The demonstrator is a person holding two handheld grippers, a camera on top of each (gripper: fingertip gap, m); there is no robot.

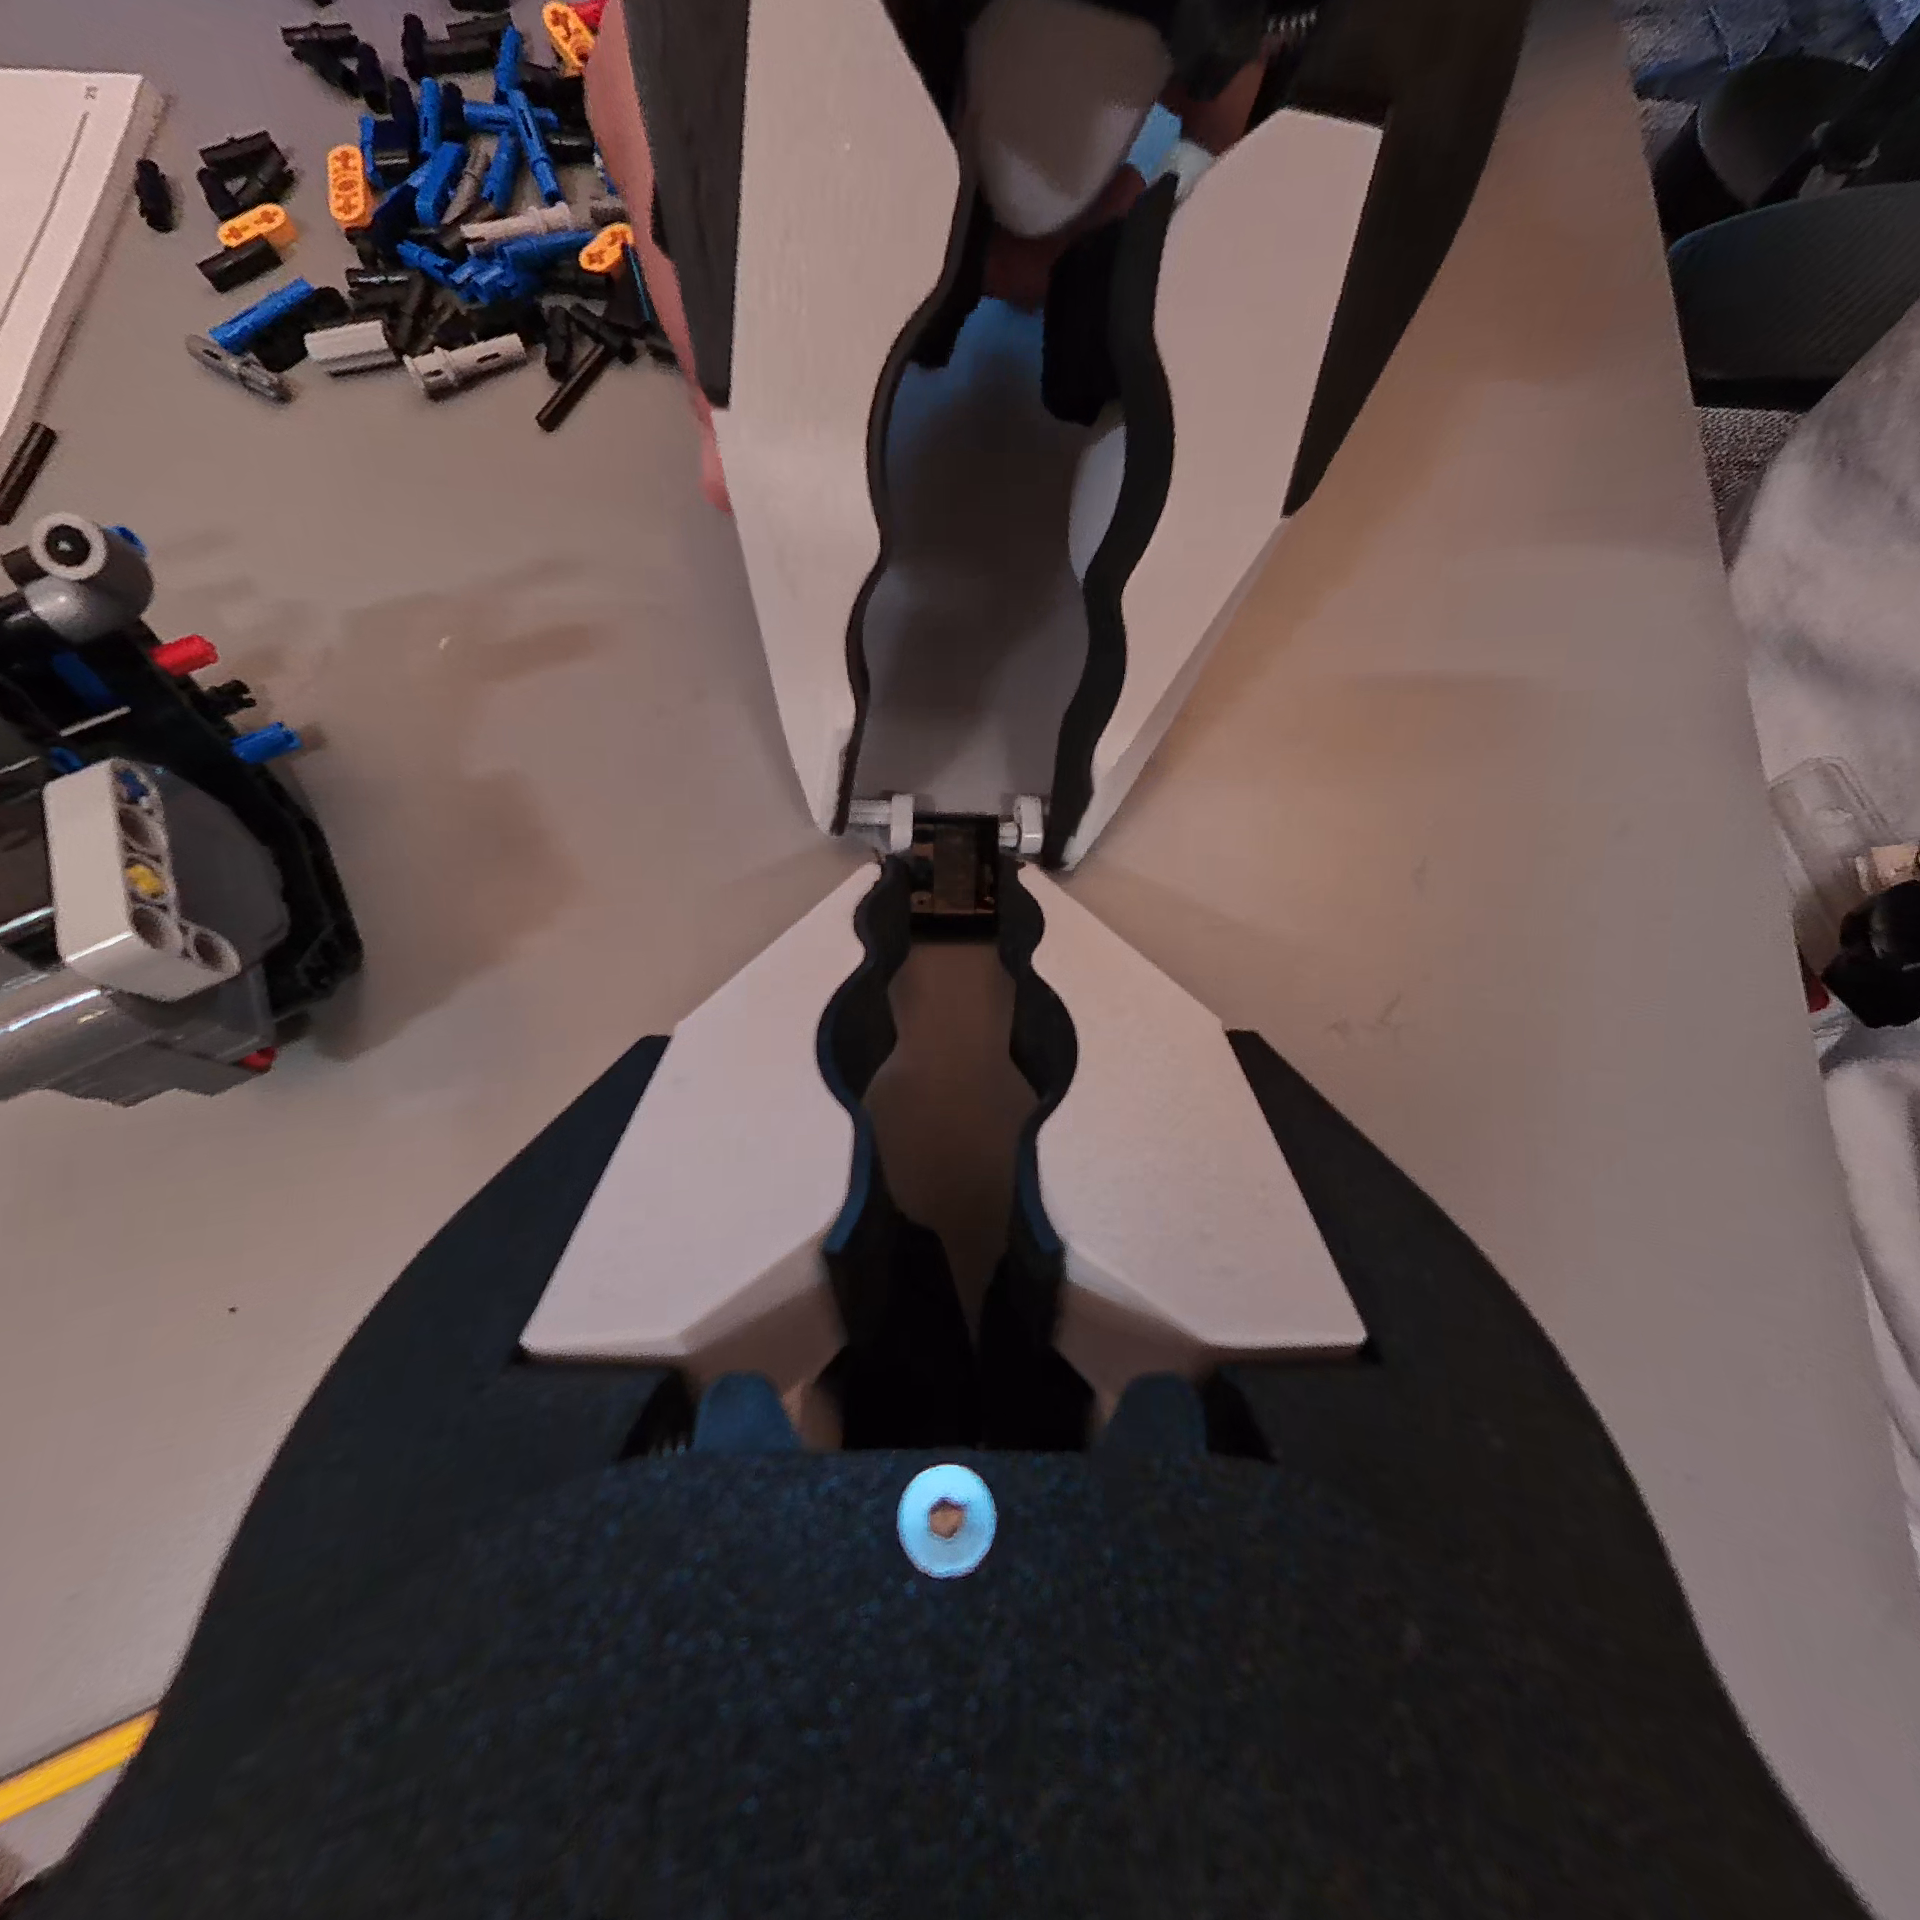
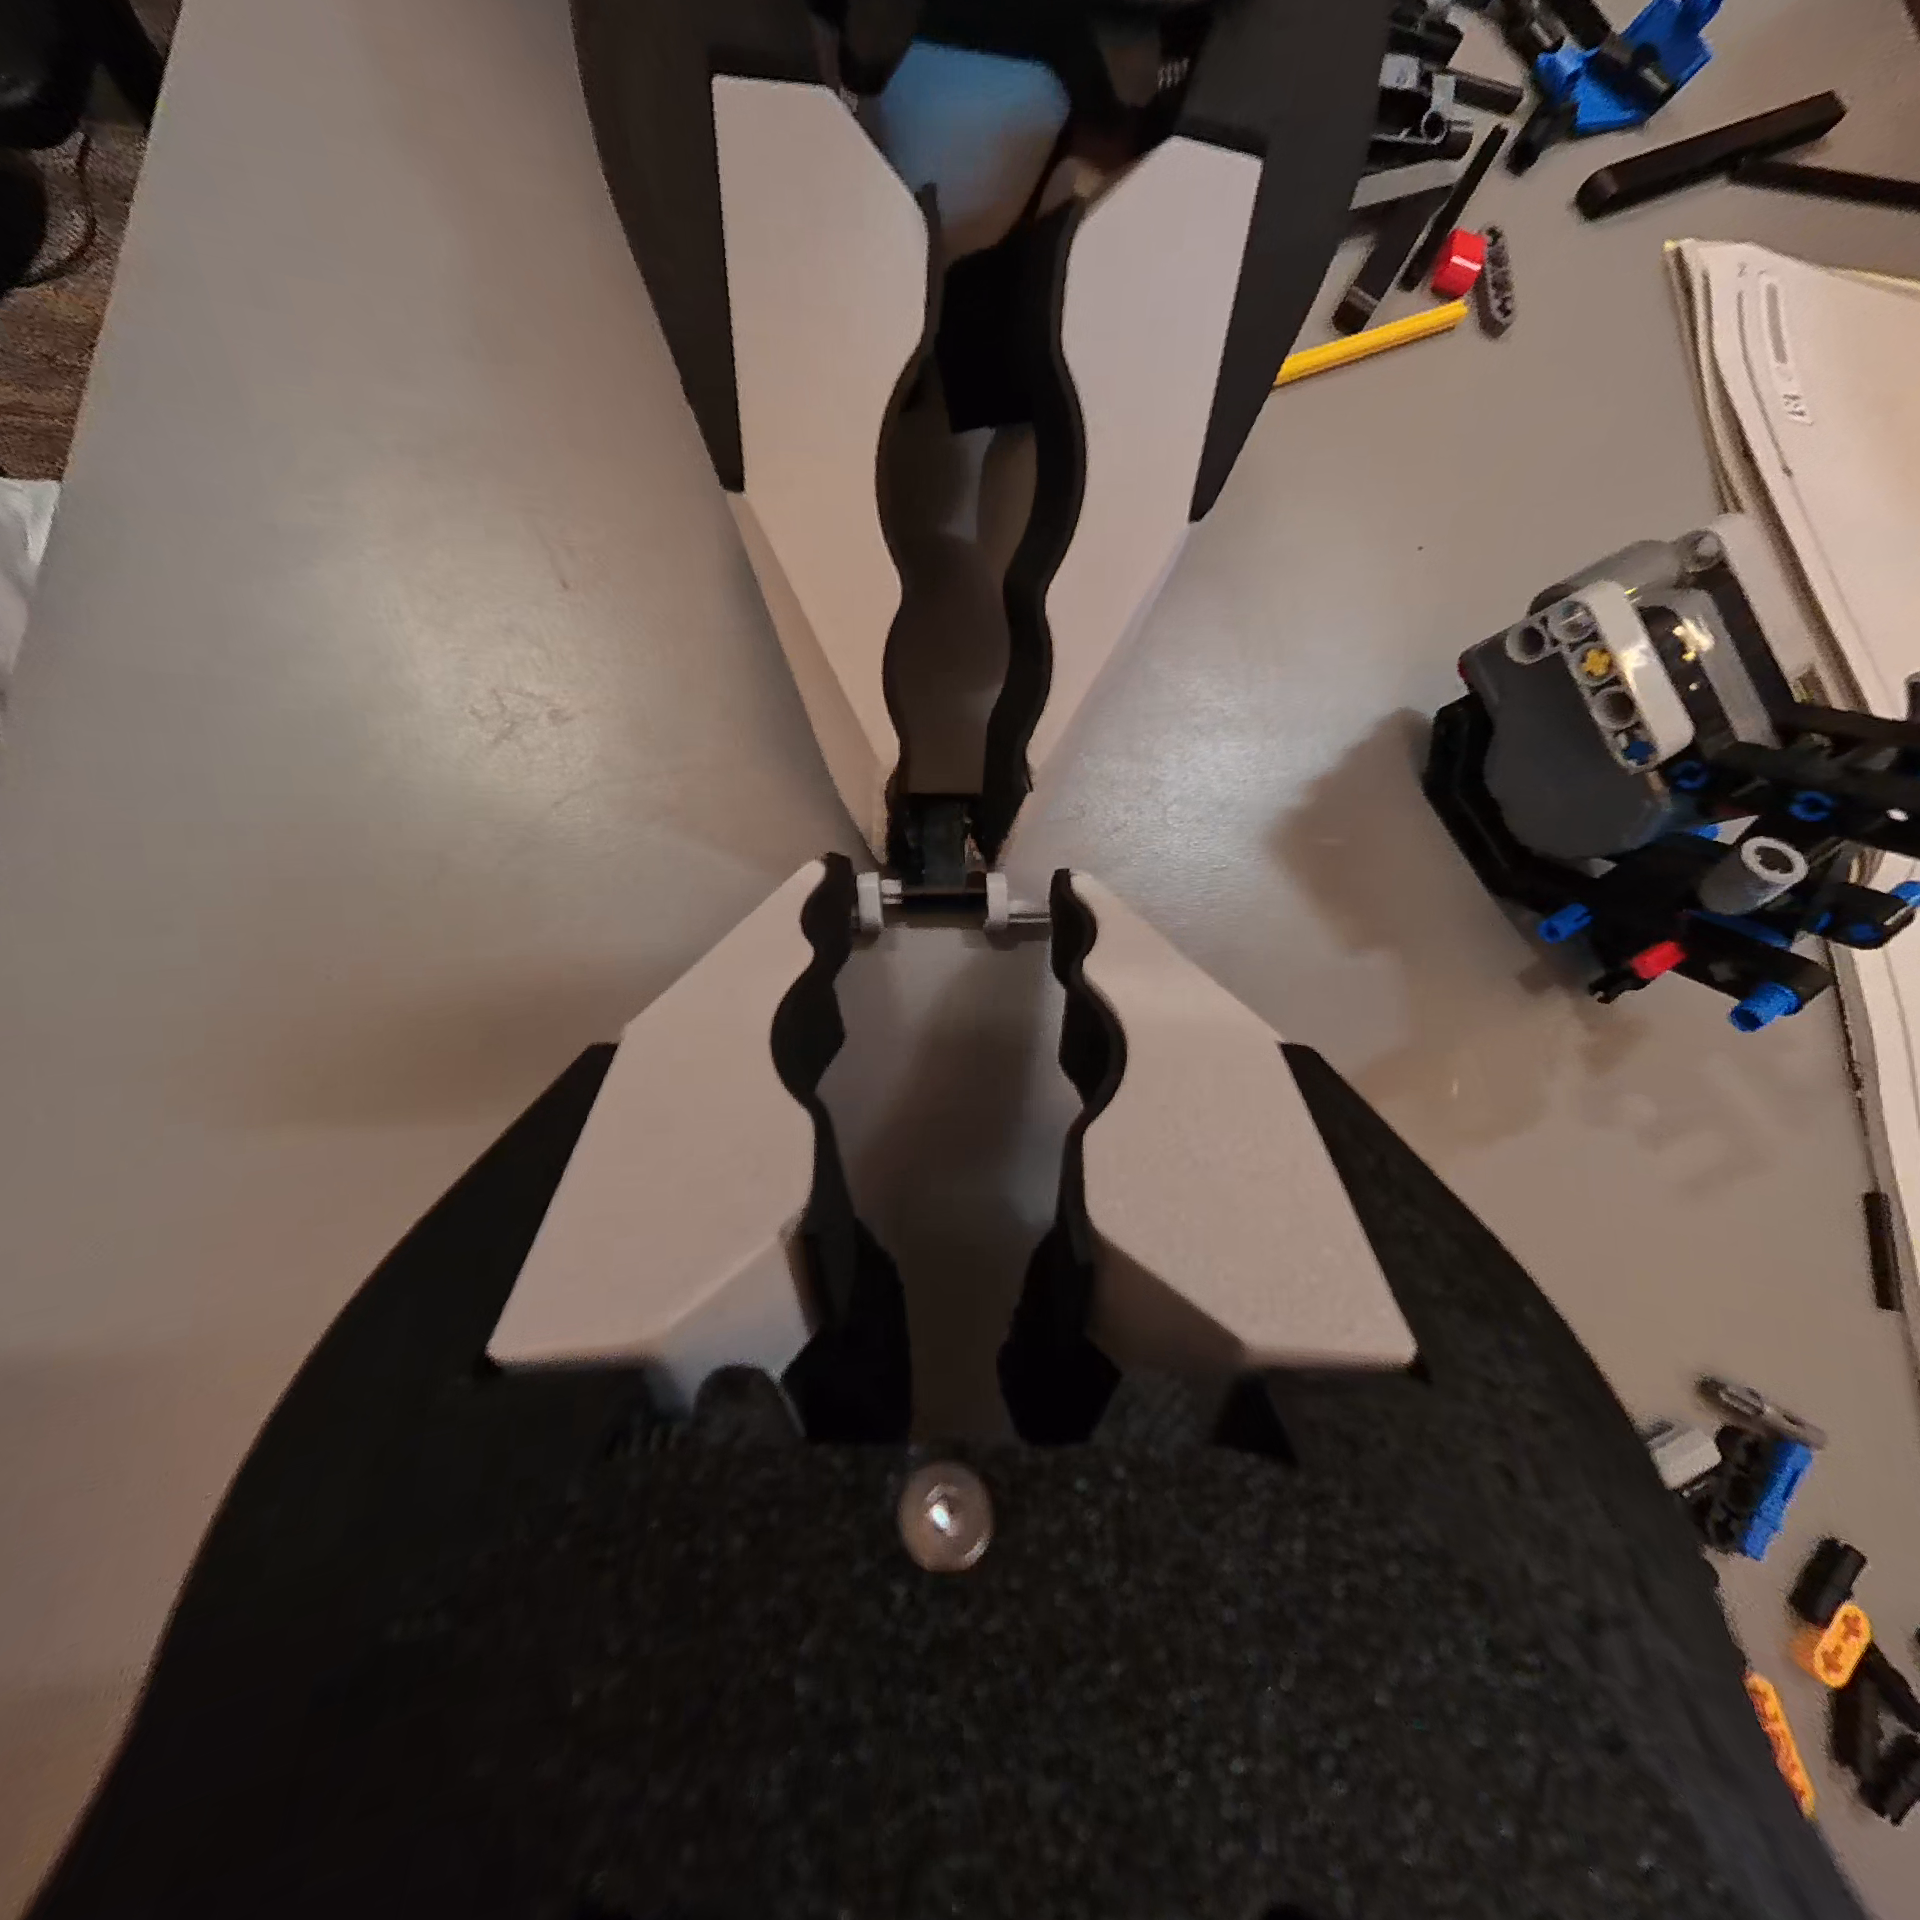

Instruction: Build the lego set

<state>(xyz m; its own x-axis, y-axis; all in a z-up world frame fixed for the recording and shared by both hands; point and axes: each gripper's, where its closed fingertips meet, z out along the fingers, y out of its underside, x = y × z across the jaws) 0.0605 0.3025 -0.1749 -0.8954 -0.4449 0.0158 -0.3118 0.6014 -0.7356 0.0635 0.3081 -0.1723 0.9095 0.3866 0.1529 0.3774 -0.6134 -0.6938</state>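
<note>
Axle seating, claw against claw

Work is happening in the air above the table [image 1: 520, 623], where both claws meet tip to tip. The left claw [image 1: 951, 878] is nearly closed, pinching a small black piece [image 1: 951, 899] at its very tips. The right claw [image 2: 945, 894] stands partly open, and its tips appear to press on the two ends of a short grey axle [image 2: 997, 904] that carries a light bush on each side. The axle lies crosswise, right against the black piece. Whether it already runs through that piece cannot be told.

The step looks like pushing the axle or its bushes home. It goes best if the left claw holds the black piece square and does not let it roll, while the right claw squeezes straight along the axle's line. A skewed push could pop a bush off or twist the piece out of such a shallow hold.

The partly built model [image 2: 1662, 748] sits on the table well off to the side, next to the instruction booklet [image 2: 1787, 416]. The pile of loose parts [image 1: 447, 208] lies farther back. The sub-part probably goes onto the model afterwards.
</note>
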